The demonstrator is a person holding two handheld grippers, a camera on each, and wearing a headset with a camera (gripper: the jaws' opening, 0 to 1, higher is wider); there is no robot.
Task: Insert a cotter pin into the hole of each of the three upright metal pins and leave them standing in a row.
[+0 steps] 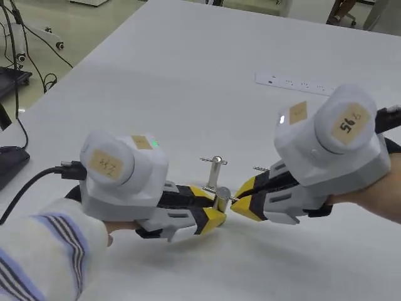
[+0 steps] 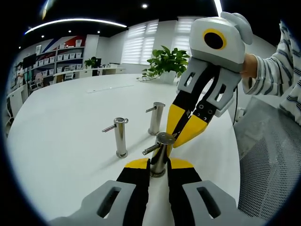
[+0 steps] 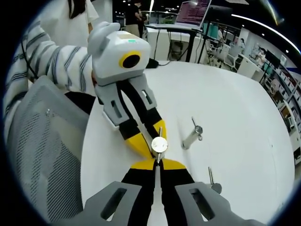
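Steel pins, three of them, short and upright with flat round heads, stand close together on the white desk (image 1: 188, 75), near its edge on the person's side.

Two look finished. In the left gripper view, the far-left steel pin (image 2: 121, 139) carries a thin wire cotter pin (image 2: 109, 128) poking out just under its head. The far-right steel pin (image 2: 155, 118) likewise shows a second cotter pin (image 2: 150, 109) through its hole. Both stand free, with neither tool touching them.

The nearest steel pin (image 2: 160, 157) is the one in hand. The left gripper (image 1: 210, 205), grey-bodied with yellow-tipped black jaws, is clamped on the lower part of this pin's shaft, one jaw on each side, and holds it upright on the desk. The right gripper (image 1: 237, 199), of the same make, has its jaws drawn together right at the pin's head. They appear to pinch the tail of a third cotter pin (image 2: 149, 149), whose other end sticks out on the pin's far side. So the wire seems to be through the hole, though how deeply it is seated I cannot tell.

By my judgement the task is almost done. What remains is to seat this last cotter pin, let go with both tools, and perhaps nudge the nearest pin, which seems to stand a little out of line with the other two.
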